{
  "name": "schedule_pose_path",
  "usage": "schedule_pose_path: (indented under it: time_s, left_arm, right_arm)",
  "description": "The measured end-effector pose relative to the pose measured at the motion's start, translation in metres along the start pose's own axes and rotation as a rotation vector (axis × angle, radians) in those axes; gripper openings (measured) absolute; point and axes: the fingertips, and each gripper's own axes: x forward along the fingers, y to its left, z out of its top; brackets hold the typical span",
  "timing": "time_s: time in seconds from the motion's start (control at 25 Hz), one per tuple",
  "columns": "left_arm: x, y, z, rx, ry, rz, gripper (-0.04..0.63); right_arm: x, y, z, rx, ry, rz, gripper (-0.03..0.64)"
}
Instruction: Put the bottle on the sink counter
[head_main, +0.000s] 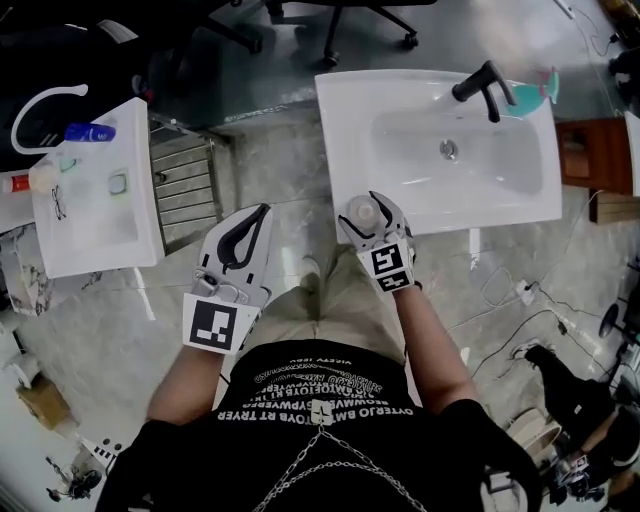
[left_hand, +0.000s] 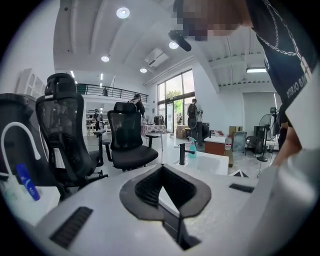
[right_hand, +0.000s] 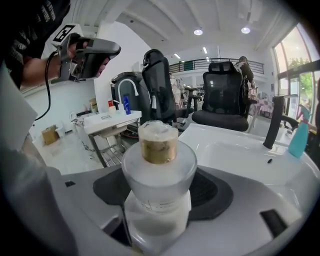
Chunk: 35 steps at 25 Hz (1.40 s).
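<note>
Centrally: white sink (head_main: 340, 150), black faucet (head_main: 485, 88) at rear; left tongs (head_main: 262, 212) tips together, empty, off sink's front-left corner; right tongs (head_main: 366, 203) spread wide, clamped on frosted bottle (head_main: 360, 214), cap up, gold collar, just short of sink's front rim.

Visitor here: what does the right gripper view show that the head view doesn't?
Only the right gripper view: the gold neck band and the ceiling lights. Only the head view: the marker cube and the person's khaki shorts. Both: the right gripper clamped on the frosted bottle, the white sink, its black tap.
</note>
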Motion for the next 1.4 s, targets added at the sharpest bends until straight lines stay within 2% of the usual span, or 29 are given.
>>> schedule_pose_path:
  time_s: [0.2,0.6,0.76,0.96,1.04,1.12,1.16,1.2,1.24,1.32,1.4]
  left_arm:
    - [-0.001,0.002,-0.026,-0.001,0.030,0.015,0.006]
    - [-0.023,0.001,-0.020,0.024,-0.017,0.015,0.006]
    - [-0.043,0.001,-0.014,0.038,-0.045,0.023,0.006]
    - [-0.073,0.009,0.006,0.076,-0.083,0.051,0.006]
    - [-0.085,0.011,0.018,0.091,-0.104,0.071,0.006]
    - [-0.095,0.011,0.028,0.099,-0.121,0.084,0.006]
    - [-0.100,0.009,0.033,0.102,-0.130,0.086,0.006]
    - [-0.106,0.006,0.039,0.107,-0.143,0.086,0.006]
    - [-0.112,0.002,0.045,0.112,-0.159,0.083,0.006]
    - [-0.126,-0.007,0.057,0.114,-0.191,0.069,0.006]
    - [-0.138,-0.016,0.065,0.112,-0.209,0.043,0.006]
  right_arm:
    - [0.005,0.001,-0.006,-0.020,-0.031,-0.004,0.331]
    - [0.004,0.004,-0.005,0.017,-0.045,-0.006,0.334]
    - [-0.009,0.012,-0.003,0.046,-0.066,0.013,0.368]
    - [-0.046,0.023,-0.012,0.025,0.003,-0.019,0.393]
    - [-0.078,0.025,0.005,0.027,-0.024,-0.048,0.391]
    - [-0.116,0.027,0.038,0.045,-0.112,-0.076,0.390]
    - [-0.137,0.027,0.058,0.058,-0.171,-0.098,0.364]
    - [-0.160,0.026,0.079,0.068,-0.231,-0.135,0.287]
    - [-0.184,0.024,0.099,0.073,-0.286,-0.188,0.208]
    - [-0.227,0.023,0.134,0.061,-0.359,-0.297,-0.004]
    - [-0.255,0.031,0.160,0.023,-0.375,-0.336,-0.003]
